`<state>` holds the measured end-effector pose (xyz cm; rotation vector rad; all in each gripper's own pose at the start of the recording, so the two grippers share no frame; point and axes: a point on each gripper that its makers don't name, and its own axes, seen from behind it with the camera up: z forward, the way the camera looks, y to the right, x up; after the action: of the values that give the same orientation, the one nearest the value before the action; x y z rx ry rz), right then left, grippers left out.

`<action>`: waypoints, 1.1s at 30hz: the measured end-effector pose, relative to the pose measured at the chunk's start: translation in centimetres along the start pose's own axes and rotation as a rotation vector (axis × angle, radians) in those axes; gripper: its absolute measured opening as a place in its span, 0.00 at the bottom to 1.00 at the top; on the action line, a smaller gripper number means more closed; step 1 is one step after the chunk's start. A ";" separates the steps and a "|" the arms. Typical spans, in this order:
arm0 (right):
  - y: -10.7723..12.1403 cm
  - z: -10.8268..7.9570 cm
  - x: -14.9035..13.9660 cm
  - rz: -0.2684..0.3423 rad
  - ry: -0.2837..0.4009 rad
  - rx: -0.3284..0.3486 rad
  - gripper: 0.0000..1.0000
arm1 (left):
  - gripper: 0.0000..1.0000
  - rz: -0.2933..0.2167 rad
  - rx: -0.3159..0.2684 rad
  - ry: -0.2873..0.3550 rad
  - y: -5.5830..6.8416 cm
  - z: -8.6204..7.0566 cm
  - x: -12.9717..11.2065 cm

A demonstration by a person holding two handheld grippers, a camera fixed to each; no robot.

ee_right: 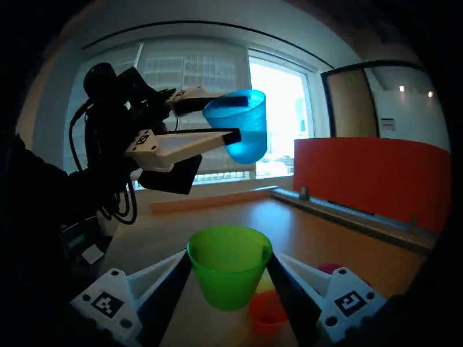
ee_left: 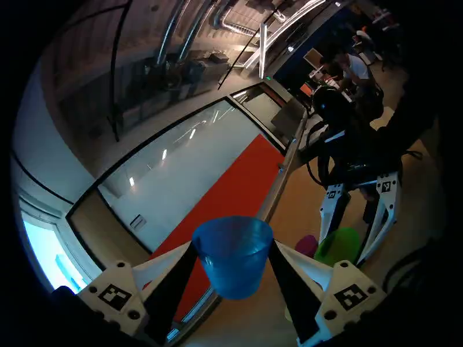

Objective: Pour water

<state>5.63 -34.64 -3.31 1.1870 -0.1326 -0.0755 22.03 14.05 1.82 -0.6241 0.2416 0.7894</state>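
Two cups are in play, and you have hold of both.

In the left gripper view, reading from the left, a bright window (ee_left: 40, 254) sits at the edge. Next comes a red partition (ee_left: 231, 191) running along the far side of the wooden bench (ee_left: 298, 202). Your left hand-held gripper (ee_left: 232, 246) pinches the blue cup (ee_left: 232, 266), with a finger pressed to each side of its wall and the mouth turned up toward the camera. Right of it a small magenta object (ee_left: 307, 245) lies on the bench. Just beside that is the green cup (ee_left: 338, 250), clamped between the white fingers of your right hand-held gripper (ee_left: 345, 243).

In the right gripper view, your left hand-held gripper comes in from the upper left, rolled so one finger runs above the other. It carries the blue cup high over the bench, slightly tilted, up and beyond the green one. Whether the blue cup holds water cannot be told.

Lower down in the middle, the green cup stands upright and is squeezed between your right fingers. Whether its base touches the bench cannot be told. An orange cup (ee_right: 267, 309) stands just below and to its right. The magenta object peeks out past the right finger, and the red partition closes off the right side.
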 end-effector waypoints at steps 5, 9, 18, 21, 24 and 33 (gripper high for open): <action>-0.2 0.1 0.2 0.000 0.002 0.004 0.90 | 0.85 0.032 -0.006 0.006 0.2 0.1 0.3; -0.4 0.2 0.1 -0.004 -0.002 0.007 0.90 | 0.85 0.057 -0.010 0.010 0.3 0.2 0.6; -0.5 0.2 0.1 -0.010 -0.008 0.007 0.90 | 0.85 0.104 -0.004 0.006 0.1 0.3 0.9; -0.5 0.2 0.1 -0.012 -0.009 0.006 0.90 | 0.85 0.124 -0.002 0.005 0.1 0.3 1.0; -0.6 0.2 0.2 -0.012 -0.009 0.007 0.90 | 0.85 0.143 0.000 0.004 0.1 0.4 1.1; -0.6 0.4 0.4 -0.017 -0.011 0.008 0.90 | 0.85 0.199 0.007 0.004 0.1 0.6 1.5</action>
<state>6.02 -35.25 -3.69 1.1960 -0.1325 -0.0959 22.91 15.32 1.57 -0.6008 0.3130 0.9785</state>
